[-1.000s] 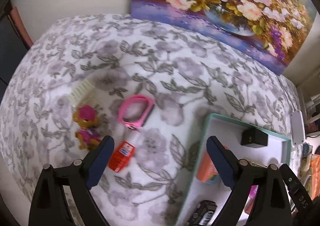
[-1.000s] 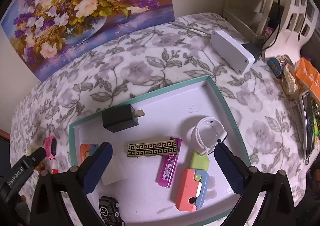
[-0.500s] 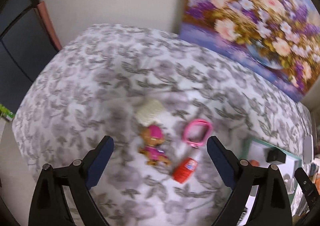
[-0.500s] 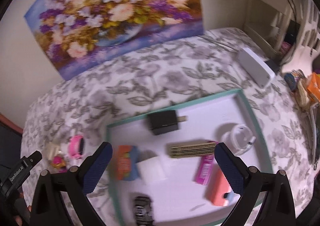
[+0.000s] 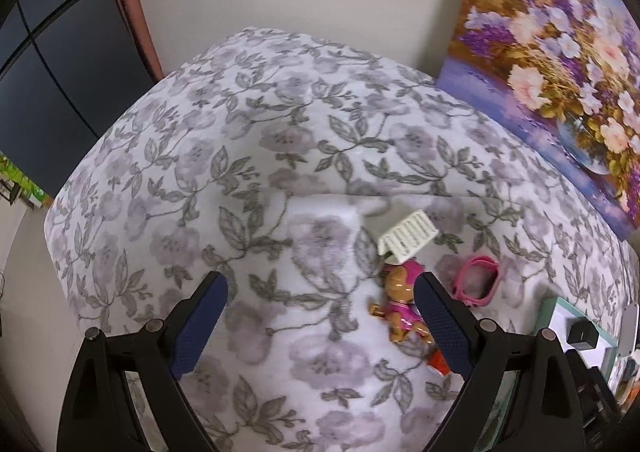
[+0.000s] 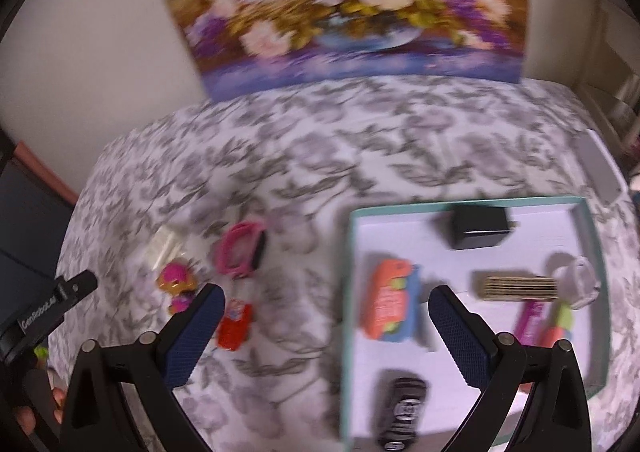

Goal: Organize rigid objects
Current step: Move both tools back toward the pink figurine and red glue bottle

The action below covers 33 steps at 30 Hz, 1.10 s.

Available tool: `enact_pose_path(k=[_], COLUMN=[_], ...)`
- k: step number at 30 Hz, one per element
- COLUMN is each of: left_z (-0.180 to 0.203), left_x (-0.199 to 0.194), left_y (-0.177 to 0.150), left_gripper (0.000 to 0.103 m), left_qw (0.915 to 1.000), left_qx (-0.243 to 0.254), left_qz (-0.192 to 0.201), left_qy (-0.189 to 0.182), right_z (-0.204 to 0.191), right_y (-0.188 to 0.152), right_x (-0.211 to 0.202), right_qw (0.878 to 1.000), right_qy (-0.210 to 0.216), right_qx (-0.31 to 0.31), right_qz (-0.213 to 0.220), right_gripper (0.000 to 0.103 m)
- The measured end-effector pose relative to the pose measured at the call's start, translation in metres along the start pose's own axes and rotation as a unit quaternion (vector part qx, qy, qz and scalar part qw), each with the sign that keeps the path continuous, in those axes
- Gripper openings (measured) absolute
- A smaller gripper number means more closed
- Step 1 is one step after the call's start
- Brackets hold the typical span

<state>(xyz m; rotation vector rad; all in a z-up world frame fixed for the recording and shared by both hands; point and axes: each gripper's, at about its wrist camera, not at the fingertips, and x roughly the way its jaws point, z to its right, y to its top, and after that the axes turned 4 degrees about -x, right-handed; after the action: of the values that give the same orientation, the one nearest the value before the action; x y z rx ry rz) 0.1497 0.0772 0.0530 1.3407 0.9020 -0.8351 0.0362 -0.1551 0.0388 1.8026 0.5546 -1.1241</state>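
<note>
Left wrist view shows the left claw point(image 5: 318, 326) spread wide and holding nothing, hovering above the flower-print cloth point(image 5: 240, 155) that covers the tabletop. What remains to be tidied lies ahead and to its right: a pup figurine point(image 5: 398, 302) just inside the right finger, a cream ribbed piece point(image 5: 408, 238) beyond it and touching its head, a pink watch point(image 5: 478, 282) further right, and a red bottle point(image 5: 439, 364) mostly hidden behind the right finger. The figurine's long axis runs roughly along the claw's line of sight, head away from the camera.

The right wrist view, blurred, shows the right claw point(image 6: 320, 336) equally wide apart and empty. It straddles the left wall of the teal tray point(image 6: 346, 292), with the same loose group off to its left by the left finger: figurine point(image 6: 176, 284), watch point(image 6: 240, 250), bottle point(image 6: 234, 326). The tray already holds a black charger point(image 6: 478, 226), an orange case point(image 6: 390, 298), a patterned gold bar point(image 6: 516, 286) and a dark toy car point(image 6: 402, 416), among others too smeared to name.

Judging by this, the left claw is the nearer one to the loose items. It would need to shift right to centre on the figurine, and closing across the body's narrow width looks simplest. The tray lies further right again.
</note>
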Motion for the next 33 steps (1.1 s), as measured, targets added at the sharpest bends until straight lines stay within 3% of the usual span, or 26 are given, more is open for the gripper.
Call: enact_pose_path(k=[4, 13, 21, 29, 33], left_z=[-0.011, -0.009, 0.009, 0.03, 0.037], left_x=[0.009, 0.039, 0.068, 0.077, 0.089], left_y=[0.003, -0.001, -0.007, -0.008, -0.011], left_gripper=[0.094, 0.094, 0.094, 0.094, 0.094], left_qw=[0.9998, 0.9979, 0.995, 0.994, 0.9919], left_qx=[-0.017, -0.035, -0.02, 0.002, 0.008], left_qz=[-0.011, -0.053, -0.094, -0.101, -0.117], left_qy=[-0.002, -0.016, -0.029, -0.043, -0.049], right_z=[-0.026, -0.053, -0.064, -0.075, -0.08], right_y=[-0.005, -0.022, -0.025, -0.025, -0.027], right_x=[0.015, 0.062, 0.094, 0.117, 0.126], right_qw=[0.999, 0.997, 0.995, 0.993, 0.992], right_qy=[0.027, 0.021, 0.004, -0.01, -0.02], right_qx=[-0.022, -0.049, -0.058, -0.073, -0.086], right_qz=[-0.011, -0.056, -0.08, -0.09, -0.093], right_gripper=[0.103, 0.103, 0.102, 0.1, 0.094])
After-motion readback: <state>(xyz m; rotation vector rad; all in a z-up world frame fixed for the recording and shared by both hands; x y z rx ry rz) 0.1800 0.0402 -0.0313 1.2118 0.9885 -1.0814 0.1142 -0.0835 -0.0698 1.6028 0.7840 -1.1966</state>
